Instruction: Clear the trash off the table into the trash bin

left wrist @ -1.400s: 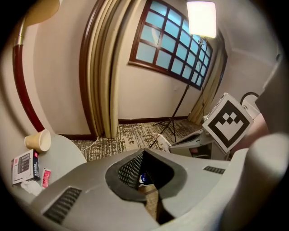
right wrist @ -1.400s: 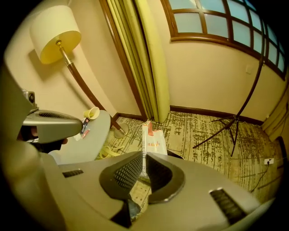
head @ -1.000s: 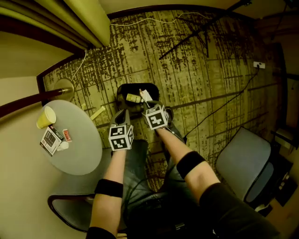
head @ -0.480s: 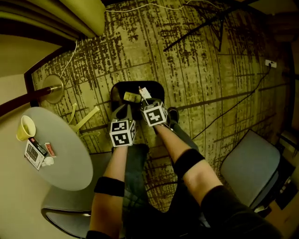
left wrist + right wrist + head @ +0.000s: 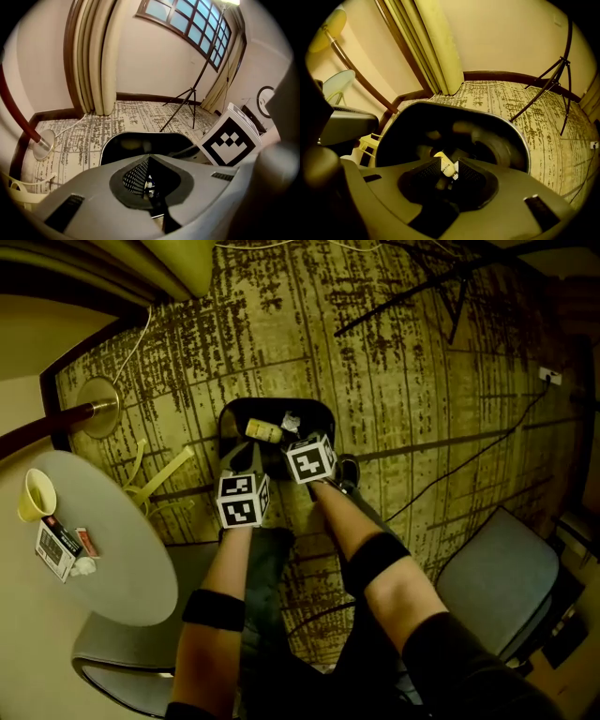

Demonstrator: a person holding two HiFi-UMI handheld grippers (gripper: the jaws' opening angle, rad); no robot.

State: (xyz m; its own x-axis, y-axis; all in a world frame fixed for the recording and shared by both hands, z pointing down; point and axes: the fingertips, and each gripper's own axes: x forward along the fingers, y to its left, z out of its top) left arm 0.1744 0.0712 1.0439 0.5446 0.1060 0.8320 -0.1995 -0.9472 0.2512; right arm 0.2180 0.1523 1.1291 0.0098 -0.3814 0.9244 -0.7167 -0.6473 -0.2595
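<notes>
Jaws of right gripper (image 5: 449,165), just opening in release over black trash bin (image 5: 319,423) for dropping trash, frame yellowish bottle (image 5: 443,165) lying inside; left gripper (image 5: 149,163) jaws clenched, nothing evidently held.

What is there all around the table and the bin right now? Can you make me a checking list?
Surface: round grey table, mostly bare.
Job's things: yellow cup, printed box, red packet and white wad on the table's left side; bottle and crumpled scrap already in the black trash bin.
Clutter: yellow strips on the carpet.
Grippers: left gripper jaws together, at the bin's rim; right gripper over the bin, jaws have just been opening, gripping nothing.
Cables: black cable across the carpet.
Surroundings: floor lamp, curtain, tripod, grey chair at right, another chair by the table.
</notes>
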